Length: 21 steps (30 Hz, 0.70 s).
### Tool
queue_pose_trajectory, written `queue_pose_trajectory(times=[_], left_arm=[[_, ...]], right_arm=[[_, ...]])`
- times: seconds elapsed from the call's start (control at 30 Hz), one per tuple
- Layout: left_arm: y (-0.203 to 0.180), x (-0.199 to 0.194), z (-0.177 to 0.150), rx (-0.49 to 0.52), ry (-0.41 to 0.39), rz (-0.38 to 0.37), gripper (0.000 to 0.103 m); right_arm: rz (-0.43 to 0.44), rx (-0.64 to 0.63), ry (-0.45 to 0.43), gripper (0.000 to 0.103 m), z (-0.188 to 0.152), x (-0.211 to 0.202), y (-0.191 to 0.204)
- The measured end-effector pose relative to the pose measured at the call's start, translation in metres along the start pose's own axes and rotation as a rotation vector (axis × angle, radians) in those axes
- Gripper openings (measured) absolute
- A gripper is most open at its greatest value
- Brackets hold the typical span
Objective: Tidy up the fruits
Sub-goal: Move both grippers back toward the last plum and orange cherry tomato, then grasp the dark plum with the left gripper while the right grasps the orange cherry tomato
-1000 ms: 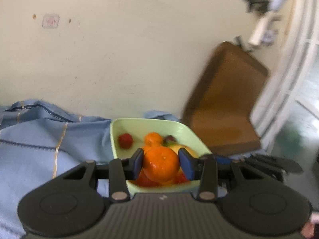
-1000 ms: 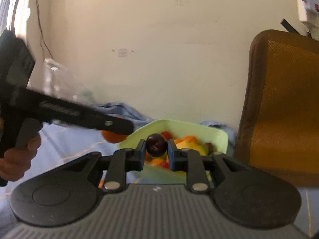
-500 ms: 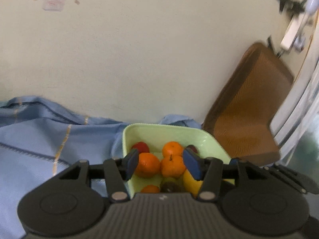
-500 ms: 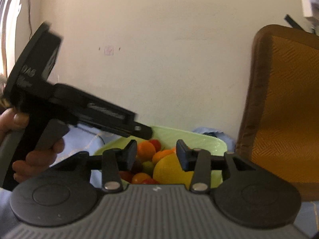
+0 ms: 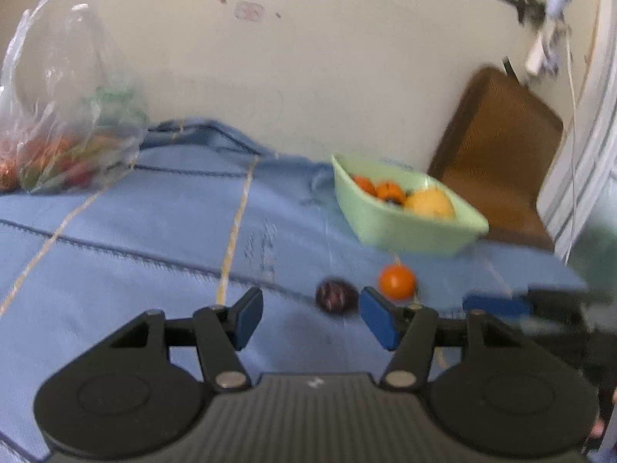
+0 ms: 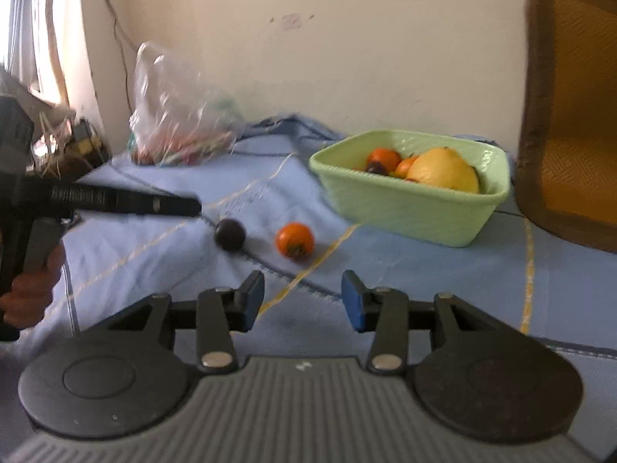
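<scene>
A pale green tub (image 6: 408,200) is seen standing on a surface covered by a blue cloth (image 6: 385,270), and it serves as the landmark here. Inside the tub a large yellow fruit (image 6: 443,171) is piled with a few small orange fruits (image 6: 381,159). In front of the tub, apart from its wall, an orange fruit (image 6: 295,240) is lying on the cloth, and a dark plum (image 6: 230,234) is lying just beyond it, farther from the tub. A clear plastic bag (image 6: 181,115) with more produce is set well to the far side of the tub, against the wall. A brown chair (image 6: 570,115) is placed just beside the tub on the other side.

The left tool (image 5: 308,318) is being opened, moderately wide, with nothing held between its pads; the plum (image 5: 334,295) is seen just beyond them. The right tool (image 6: 302,301) is held at a moderate gap, with nothing gripped.
</scene>
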<state>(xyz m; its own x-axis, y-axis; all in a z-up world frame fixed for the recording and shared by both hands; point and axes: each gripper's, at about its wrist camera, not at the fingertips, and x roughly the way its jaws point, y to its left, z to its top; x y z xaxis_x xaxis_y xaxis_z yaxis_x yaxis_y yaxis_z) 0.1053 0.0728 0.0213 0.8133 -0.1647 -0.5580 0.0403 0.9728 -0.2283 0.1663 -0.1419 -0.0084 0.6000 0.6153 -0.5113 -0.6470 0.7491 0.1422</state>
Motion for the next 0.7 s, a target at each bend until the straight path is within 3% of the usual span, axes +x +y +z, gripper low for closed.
queue_pose_trajectory(times=[0.27,0.33,0.53,0.7], left_arm=[[-0.026,0.026,0.009,0.177,-0.020,0.068,0.057],[-0.029,0.034,0.007,0.202,-0.005,0.084,0.054],[-0.018,0.041,0.004,0.147,0.030,0.029,0.032],[-0.020,0.037,0.000,0.149,0.023,0.042,0.031]], right_arm=[[-0.051,-0.018,0.008,0.047,0.025,0.033,-0.002],[-0.042,-0.002,0.020,0.047,0.027,0.040,-0.005],[-0.002,0.013,0.022,0.047,0.033,0.052,-0.005],[0.042,0.097,0.062,0.046,0.034,0.057,-0.011]])
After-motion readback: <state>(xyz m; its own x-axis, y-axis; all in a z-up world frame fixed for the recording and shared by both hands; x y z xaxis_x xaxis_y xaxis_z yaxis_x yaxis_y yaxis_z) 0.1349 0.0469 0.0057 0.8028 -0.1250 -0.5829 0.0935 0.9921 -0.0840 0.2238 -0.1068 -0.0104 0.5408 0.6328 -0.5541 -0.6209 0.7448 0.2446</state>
